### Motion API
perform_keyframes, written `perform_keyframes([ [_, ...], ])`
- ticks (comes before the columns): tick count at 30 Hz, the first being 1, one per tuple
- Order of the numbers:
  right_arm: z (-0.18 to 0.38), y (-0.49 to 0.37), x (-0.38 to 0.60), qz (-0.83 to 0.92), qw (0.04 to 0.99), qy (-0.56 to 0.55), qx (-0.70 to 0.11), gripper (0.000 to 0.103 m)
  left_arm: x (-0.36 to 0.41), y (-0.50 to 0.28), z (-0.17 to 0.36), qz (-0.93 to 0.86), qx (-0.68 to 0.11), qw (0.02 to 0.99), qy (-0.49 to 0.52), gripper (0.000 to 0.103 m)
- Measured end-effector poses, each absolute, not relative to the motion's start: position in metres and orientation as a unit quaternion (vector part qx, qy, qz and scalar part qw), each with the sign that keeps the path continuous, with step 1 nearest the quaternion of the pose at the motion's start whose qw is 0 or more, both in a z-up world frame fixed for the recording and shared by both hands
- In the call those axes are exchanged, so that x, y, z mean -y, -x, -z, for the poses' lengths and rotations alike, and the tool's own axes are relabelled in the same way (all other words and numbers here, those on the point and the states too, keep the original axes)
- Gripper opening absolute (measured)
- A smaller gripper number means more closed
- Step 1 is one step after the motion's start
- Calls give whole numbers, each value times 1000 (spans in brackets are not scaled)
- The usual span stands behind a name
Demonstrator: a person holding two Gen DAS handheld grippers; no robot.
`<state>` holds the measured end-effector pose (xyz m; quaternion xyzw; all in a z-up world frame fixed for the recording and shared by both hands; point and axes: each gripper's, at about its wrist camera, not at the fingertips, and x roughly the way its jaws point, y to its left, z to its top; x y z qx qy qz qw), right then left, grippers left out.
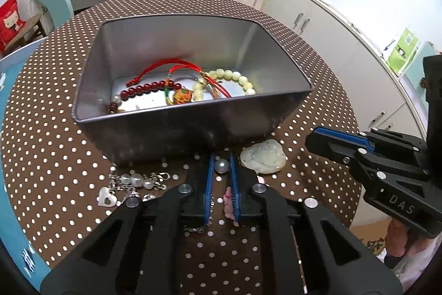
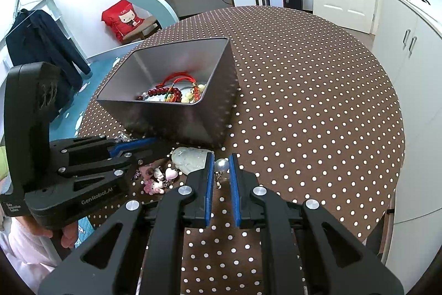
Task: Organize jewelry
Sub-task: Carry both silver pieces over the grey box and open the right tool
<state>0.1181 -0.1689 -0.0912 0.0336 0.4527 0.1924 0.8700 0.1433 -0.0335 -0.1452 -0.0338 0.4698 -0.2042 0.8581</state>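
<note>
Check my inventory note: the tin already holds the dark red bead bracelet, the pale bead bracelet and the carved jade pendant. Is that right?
Not quite. The jade pendant lies on the dotted tablecloth just outside the tin, as the left wrist view shows. The dark red bead bracelet and pale bead bracelet are inside.

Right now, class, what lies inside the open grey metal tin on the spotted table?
Inside the grey metal tin lie a dark red bead bracelet, a pale yellow bead bracelet and red cords with an orange knot. The near wall covers the floor's front strip.
</note>
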Motion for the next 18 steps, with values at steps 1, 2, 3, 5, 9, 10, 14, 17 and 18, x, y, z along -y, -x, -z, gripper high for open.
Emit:
perform_keyframes([
  [1, 91, -119, 169, -192, 870, -35, -453, 10, 33, -143, 145, 204, -469, 859, 34, 10],
  [2, 90, -119, 169, -192, 870, -35, -452, 10, 34, -142, 146, 204, -469, 859, 35, 10],
  [3, 89, -120, 169, -192, 871, -34, -452, 10, 33, -143, 146, 205, -469, 858, 37, 10],
  [5, 89, -120, 169, -191, 872, -34, -450, 10, 30, -141, 146, 205, -468, 859, 38, 10],
  [9, 88, -119, 168, -189, 873, -34, -449, 10, 26, -137, 142, 211, -461, 861, 37, 10],
  [10, 87, -119, 168, -188, 873, -35, -448, 10, 26, -135, 140, 212, -457, 863, 35, 10],
  [14, 77, -118, 167, -189, 879, -33, -435, 10, 24, -128, 128, 222, -443, 868, 37, 10],
  [17, 64, -116, 164, -196, 887, -27, -418, 10, 20, -124, 117, 231, -430, 872, 42, 10],
  [18, 62, -116, 163, -198, 888, -26, -415, 10, 19, -123, 114, 233, -426, 873, 45, 10],
])
